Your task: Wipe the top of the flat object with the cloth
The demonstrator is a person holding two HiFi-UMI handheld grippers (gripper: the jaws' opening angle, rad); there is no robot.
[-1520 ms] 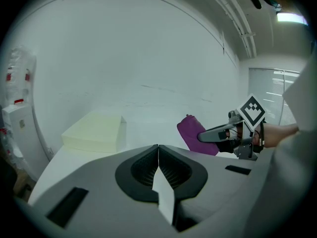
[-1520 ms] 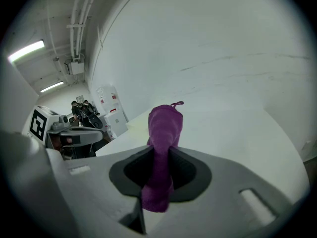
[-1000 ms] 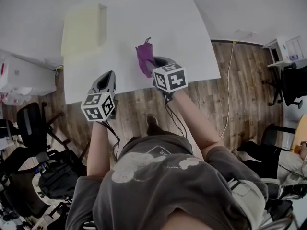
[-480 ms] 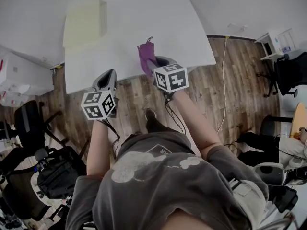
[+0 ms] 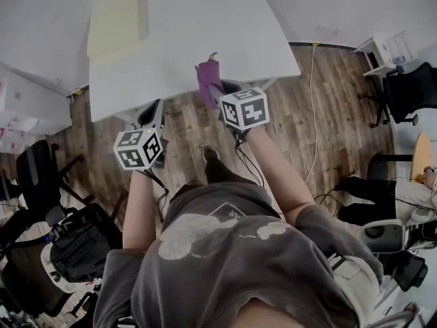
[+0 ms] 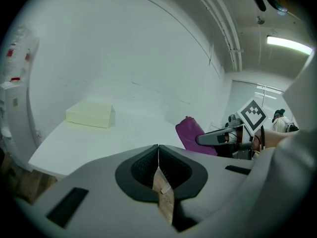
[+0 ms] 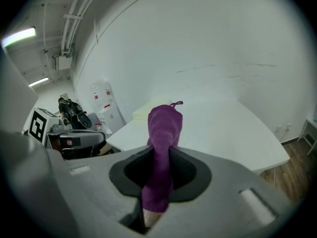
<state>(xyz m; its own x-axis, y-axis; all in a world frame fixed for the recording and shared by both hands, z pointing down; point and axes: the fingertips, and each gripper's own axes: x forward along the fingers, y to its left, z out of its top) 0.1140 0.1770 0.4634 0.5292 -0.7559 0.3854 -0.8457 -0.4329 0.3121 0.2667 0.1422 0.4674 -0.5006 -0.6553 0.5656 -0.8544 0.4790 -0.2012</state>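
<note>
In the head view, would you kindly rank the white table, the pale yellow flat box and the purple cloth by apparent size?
1. The white table, by far the largest.
2. The pale yellow flat box.
3. The purple cloth, the smallest, even though it seems to be held nearer the camera.

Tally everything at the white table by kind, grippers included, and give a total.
Table: 1
Box, pale yellow: 1
Cloth, purple: 1
Grippers: 2 (left gripper shut and empty, right gripper shut on the cloth)
Total: 5
</note>
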